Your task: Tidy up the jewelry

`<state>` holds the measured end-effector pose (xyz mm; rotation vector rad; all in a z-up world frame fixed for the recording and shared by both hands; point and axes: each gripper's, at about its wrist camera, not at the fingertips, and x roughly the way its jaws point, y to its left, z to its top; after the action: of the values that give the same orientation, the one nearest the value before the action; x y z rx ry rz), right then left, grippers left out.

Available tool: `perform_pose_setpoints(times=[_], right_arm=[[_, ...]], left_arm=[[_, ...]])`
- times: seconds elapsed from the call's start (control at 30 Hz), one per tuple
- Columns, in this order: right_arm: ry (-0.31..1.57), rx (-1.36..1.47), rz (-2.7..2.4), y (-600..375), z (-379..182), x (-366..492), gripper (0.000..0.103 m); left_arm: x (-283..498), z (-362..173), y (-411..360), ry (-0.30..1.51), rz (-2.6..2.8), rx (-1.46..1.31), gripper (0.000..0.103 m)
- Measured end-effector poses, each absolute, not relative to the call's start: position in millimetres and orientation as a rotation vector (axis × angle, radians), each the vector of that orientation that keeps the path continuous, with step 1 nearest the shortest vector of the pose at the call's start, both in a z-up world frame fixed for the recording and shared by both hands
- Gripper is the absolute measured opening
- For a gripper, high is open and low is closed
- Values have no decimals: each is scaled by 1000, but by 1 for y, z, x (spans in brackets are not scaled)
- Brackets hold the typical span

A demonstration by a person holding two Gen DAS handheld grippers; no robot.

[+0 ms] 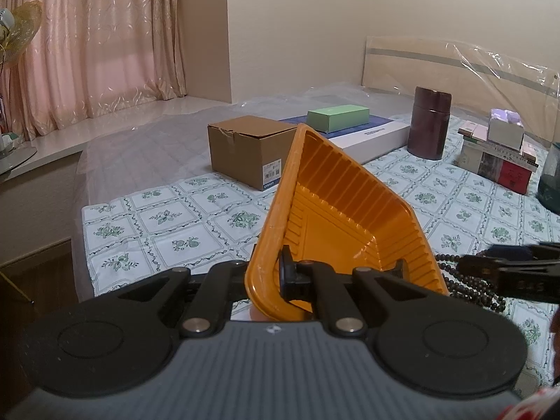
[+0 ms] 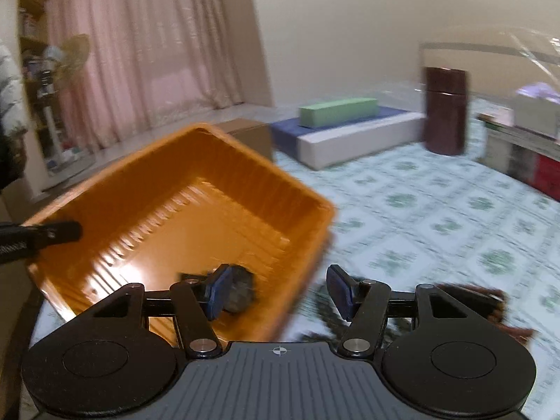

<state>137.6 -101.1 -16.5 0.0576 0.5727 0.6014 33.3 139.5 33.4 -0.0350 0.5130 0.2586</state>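
Right gripper (image 2: 276, 292) jaws apart, dark piece (image 2: 241, 294) dropped in orange tray (image 1: 336, 217); left gripper (image 1: 336, 276) clamps tray rim. Next: fetch beads (image 1: 465, 280).

Left gripper (image 1: 280, 273) jaws clamped shut; right gripper (image 2: 278, 290) jaws parted.

Each tool has a grey ribbed housing with a small round crosshair mark at its far edge, flanked by two matte black discs. Black linkage arms with silver pivot screws run to the fingers. The left tool (image 1: 285, 273) has black pads; the right tool (image 2: 280, 292) carries blue pads (image 2: 218, 290). A red-and-white patterned sleeve (image 1: 535, 406) shows at the near right.
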Motion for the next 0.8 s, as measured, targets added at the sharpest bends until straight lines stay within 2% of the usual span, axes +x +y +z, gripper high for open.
perform_pose_setpoints(times=[0.43,0.8], right_arm=[[657,94,305,-214,-43,127,60],[668,64,242,-239,-56,137,60]], left_arm=[[33,33,139,513,258,-30,7],[34,33,139,517,257,-22,7]])
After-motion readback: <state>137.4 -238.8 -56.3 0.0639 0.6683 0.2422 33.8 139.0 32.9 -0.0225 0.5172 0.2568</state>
